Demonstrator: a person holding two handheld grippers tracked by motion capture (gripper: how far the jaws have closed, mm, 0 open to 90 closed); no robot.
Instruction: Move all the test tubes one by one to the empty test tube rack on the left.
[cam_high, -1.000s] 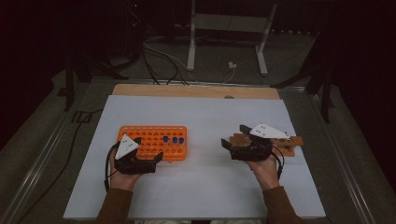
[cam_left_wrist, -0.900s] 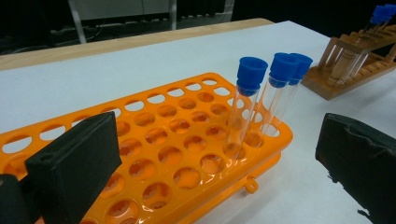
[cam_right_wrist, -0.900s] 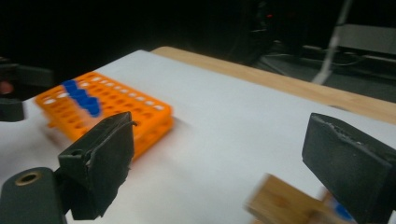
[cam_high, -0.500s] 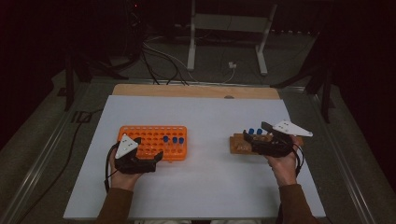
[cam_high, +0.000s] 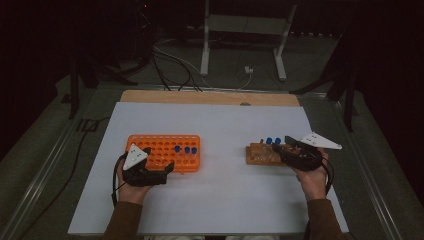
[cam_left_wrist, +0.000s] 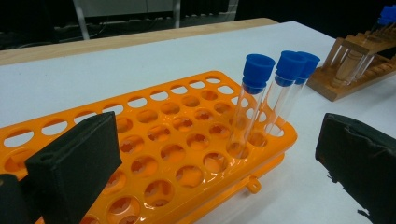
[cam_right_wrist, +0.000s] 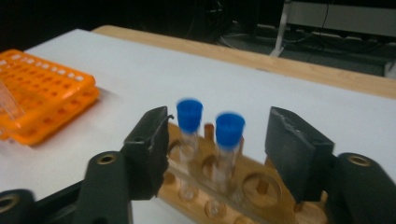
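Nearest the person, two hands rest on the white table, each holding a gripper. The left gripper sits at the near left corner of the orange rack; in the left gripper view its jaws stand wide apart, one over the rack's holes and one over bare table, pressing on nothing. Three clear tubes with blue caps stand upright in holes at one end of that rack, close together.

The right gripper lies over the near end of the wooden rack. Its jaws have just been closing, and in the right gripper view two blue-capped tubes stand upright in the wooden rack's holes between the pads, with a clear gap on either side; the pads touch neither tube. The image there is slightly blurred.

The two racks sit well apart on the table. Beyond the white surface runs a wooden edge strip, then cables and a stand's legs on the dark floor.

No brand, label or writing can be read anywhere.
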